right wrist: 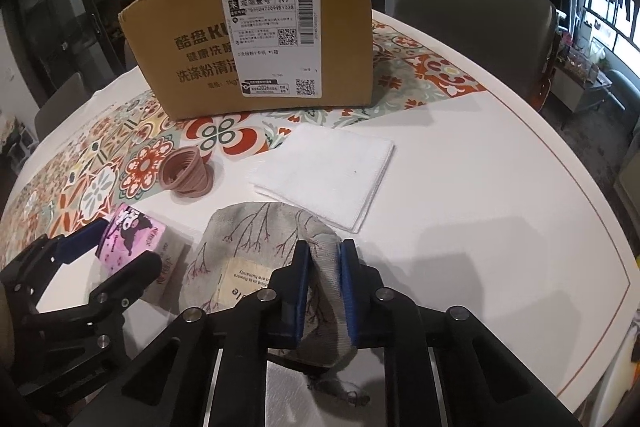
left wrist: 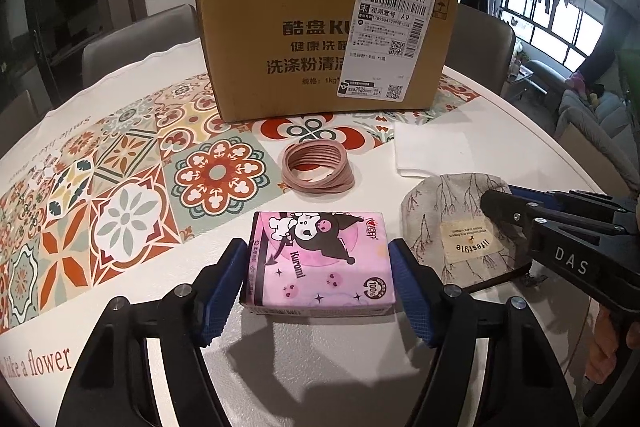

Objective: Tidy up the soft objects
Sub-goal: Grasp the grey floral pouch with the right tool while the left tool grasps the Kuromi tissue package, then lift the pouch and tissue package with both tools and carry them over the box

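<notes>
From my right wrist view, the right claw [right wrist: 324, 291] covers the middle of the grey branch-printed fabric pouch [right wrist: 256, 239], and its cream label [right wrist: 244, 281] is half hidden. The white shipping sticker [left wrist: 390, 35] blocks the printed words on the brown cardboard box [left wrist: 280, 43]. I cannot read the sticker's small print.

Left gripper [left wrist: 316, 271] straddles a pink cartoon-printed tissue pack [left wrist: 320, 263] on the white round table [left wrist: 500, 155], blue pads at both pack sides, contact unclear. Right of the pack lies a grey branch-print fabric pouch [left wrist: 448, 223] with a cream label; the black right gripper [left wrist: 490, 201] reaches onto it from the right. Farther: stack of pink elastic bands [left wrist: 318, 167], folded white cloth [left wrist: 432, 147], brown cardboard box [left wrist: 280, 43] on a patterned tile-print runner [left wrist: 132, 163].
</notes>
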Tool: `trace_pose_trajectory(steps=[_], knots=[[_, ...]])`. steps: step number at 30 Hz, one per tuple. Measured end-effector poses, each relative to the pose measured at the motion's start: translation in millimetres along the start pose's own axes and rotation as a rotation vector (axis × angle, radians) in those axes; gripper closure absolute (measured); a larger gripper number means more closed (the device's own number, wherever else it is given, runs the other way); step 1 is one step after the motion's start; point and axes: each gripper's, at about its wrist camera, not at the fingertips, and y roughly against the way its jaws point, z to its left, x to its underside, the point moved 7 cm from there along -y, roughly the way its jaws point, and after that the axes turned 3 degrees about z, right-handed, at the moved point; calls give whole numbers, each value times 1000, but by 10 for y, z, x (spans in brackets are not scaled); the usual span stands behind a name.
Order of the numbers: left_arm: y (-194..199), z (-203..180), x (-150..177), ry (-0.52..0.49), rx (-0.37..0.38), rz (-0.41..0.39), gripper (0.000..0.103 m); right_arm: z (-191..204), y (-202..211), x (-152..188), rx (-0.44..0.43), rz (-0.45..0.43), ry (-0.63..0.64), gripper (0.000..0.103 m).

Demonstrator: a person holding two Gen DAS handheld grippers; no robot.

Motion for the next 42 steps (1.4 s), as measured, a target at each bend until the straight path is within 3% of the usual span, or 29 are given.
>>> trace_pose_trajectory(steps=[42], knots=[[1076,-63,-421,-34,-38,-238,32,220,1042,-252,-11,-236,26,90]])
